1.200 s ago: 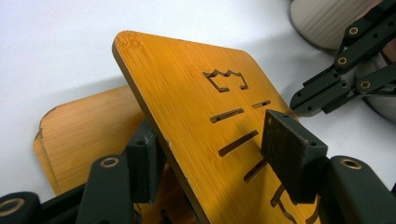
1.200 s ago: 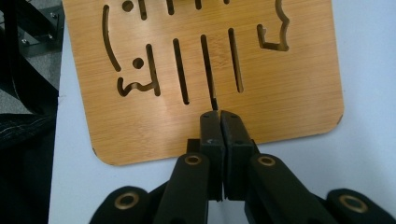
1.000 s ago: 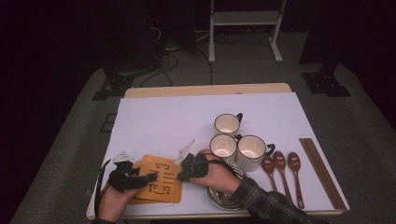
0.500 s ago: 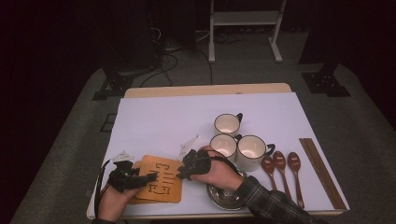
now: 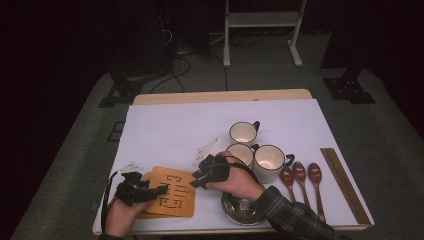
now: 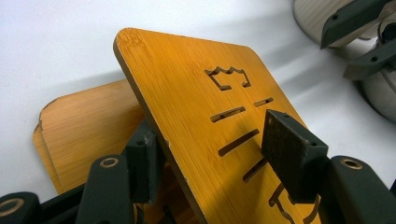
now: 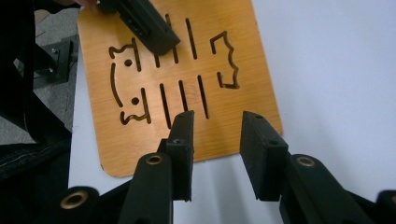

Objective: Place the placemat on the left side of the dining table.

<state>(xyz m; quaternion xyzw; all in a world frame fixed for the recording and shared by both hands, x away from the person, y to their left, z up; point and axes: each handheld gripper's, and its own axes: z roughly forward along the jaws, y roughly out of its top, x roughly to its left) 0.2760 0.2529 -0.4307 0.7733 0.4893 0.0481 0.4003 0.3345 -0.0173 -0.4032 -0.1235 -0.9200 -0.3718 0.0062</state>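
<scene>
Left gripper view: jaws clamped on slotted bamboo board (image 6: 196, 116) (rounded corners); right jaws freshly parted, empty.

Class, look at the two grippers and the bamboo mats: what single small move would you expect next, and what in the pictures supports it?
Probably the left gripper lifts the top bamboo mat clear of the lower mat. Its jaws already clamp that mat's edge and hold it tilted up, while the right gripper, whose jaws have just been opening, stands over the mat's near edge with nothing between them.
</scene>
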